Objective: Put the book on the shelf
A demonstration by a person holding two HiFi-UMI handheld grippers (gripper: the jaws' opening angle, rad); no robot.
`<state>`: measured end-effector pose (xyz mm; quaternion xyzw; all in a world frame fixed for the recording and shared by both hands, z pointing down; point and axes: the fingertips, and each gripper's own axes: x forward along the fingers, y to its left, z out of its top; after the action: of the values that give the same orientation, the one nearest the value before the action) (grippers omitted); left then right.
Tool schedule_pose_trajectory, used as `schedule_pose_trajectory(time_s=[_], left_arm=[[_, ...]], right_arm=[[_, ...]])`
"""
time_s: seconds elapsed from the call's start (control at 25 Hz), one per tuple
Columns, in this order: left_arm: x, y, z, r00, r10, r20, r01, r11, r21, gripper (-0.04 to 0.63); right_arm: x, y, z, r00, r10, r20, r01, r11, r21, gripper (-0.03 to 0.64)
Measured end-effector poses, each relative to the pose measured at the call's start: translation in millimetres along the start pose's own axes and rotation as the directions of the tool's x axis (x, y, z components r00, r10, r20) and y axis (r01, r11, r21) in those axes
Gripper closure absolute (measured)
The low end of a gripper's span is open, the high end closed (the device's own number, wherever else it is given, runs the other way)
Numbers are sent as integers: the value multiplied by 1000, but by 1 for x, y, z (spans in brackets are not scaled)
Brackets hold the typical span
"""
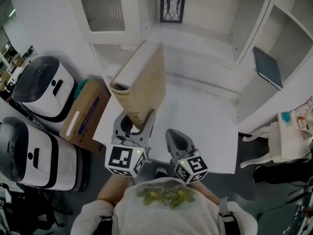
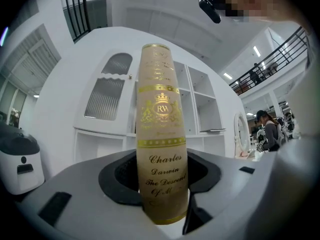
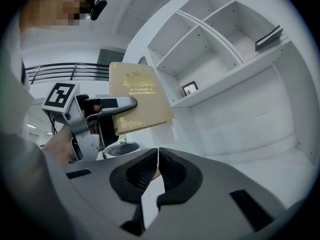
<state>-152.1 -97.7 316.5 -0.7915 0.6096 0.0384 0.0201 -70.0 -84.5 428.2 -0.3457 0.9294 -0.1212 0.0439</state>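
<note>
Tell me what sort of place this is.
Probably a mock living room staged inside a large hall: white built-in shelves with a framed picture, yet a mezzanine railing and white machines alongside.

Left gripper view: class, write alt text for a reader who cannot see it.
A tan book stands upright, its spine clamped between the jaws of the left tool, with gold lettering reading Charles Darwin. Behind it is a white shelf unit with open compartments.
</note>
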Motion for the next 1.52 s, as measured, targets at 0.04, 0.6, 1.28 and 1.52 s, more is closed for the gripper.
schedule_pose_trajectory(time_s=[0.04,0.6,1.28,1.52], left_arm=[[3,1,0,1000,3,-1,-3,1000,3,368],[33,21,17,998,55,25,-56,998,35,368],[67,40,29,995,93,42,-95,994,53,368],[78,48,32,994,100,44,-102,994,44,368]], right_arm=[[1,-3,0,1000,-2,2,2,1000,1,586],[18,-27,4,1000,0,7,0,1000,2,586],[34,-51,2,1000,14,5,-14,1000,15,586],[38,-53,1,1000,31,4,-31,999,13,586]])
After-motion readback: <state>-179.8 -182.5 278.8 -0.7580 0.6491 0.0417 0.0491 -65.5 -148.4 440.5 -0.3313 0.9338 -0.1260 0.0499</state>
